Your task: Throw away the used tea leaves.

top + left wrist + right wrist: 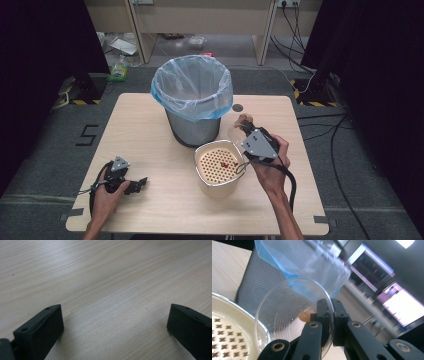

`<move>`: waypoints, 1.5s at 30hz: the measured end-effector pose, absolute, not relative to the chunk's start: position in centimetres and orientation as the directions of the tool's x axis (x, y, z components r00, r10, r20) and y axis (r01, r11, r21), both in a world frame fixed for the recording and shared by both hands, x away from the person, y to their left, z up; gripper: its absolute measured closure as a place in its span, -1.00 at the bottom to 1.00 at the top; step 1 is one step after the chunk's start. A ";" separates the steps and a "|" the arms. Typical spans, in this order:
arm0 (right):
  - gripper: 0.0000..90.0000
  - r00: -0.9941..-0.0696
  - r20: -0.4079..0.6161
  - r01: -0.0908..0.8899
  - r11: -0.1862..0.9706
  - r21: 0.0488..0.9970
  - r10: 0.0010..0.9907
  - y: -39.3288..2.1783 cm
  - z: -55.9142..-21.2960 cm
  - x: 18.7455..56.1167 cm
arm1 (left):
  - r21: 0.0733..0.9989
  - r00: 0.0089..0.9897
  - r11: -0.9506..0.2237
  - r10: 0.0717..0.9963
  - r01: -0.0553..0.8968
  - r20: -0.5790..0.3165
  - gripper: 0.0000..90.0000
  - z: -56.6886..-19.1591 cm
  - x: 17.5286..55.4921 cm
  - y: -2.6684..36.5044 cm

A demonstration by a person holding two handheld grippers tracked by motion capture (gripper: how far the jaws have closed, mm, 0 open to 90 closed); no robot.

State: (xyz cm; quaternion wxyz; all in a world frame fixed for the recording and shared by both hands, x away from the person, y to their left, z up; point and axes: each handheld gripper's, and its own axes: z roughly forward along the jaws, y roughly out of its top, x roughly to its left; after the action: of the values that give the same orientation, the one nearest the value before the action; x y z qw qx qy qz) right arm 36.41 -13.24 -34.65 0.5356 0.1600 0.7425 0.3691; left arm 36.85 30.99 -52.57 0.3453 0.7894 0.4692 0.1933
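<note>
Cup (294,315) in our right gripper (331,312): its jaws pinch the clear rim, one inside the wall, one outside, and the cup lies tipped on its side with its mouth toward the camera. A small orange bit (304,316) sits inside against the wall. In the high view the right gripper (248,131) hangs at about four o'clock from the bin (192,97), just beyond the strainer bowl (218,165), which holds a few red scraps.

We judge the step in hand to be carrying the cup to the bin and emptying it. To do it well we should keep the pinch firm, since thin plastic can flex and slip, lift the cup clear of the bag's rim, bring the mouth over the opening, then roll the wrist until the bit drops.

Our left gripper (131,186) rests at seven o'clock on the table (150,120), jaws spread wide with nothing between them.
</note>
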 end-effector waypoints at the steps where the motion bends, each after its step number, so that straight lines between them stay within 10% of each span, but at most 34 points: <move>1: 0.93 -0.375 -0.677 -0.158 0.676 0.719 0.633 -13.2 -34.6 36.4 | 0.727 0.485 -0.321 0.874 0.607 -0.019 -1.00 -52.6 36.8 31.0; 13: 0.94 -0.178 -0.905 -0.334 0.841 0.425 0.386 -9.6 -37.1 34.2 | 0.727 0.485 -0.321 0.874 0.607 -0.019 -1.00 -52.6 36.8 31.0; 45: 0.95 0.130 -0.988 -0.375 0.927 0.024 0.078 -7.0 -40.6 32.6 | 0.726 0.485 -0.321 0.874 0.608 -0.020 -1.00 -52.6 36.9 31.0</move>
State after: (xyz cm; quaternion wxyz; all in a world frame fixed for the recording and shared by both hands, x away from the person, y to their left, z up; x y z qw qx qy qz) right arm 32.61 -6.98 -40.60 0.7426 -0.1158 0.6418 0.1526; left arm 36.86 31.00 -52.57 0.3454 0.7895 0.4693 0.1926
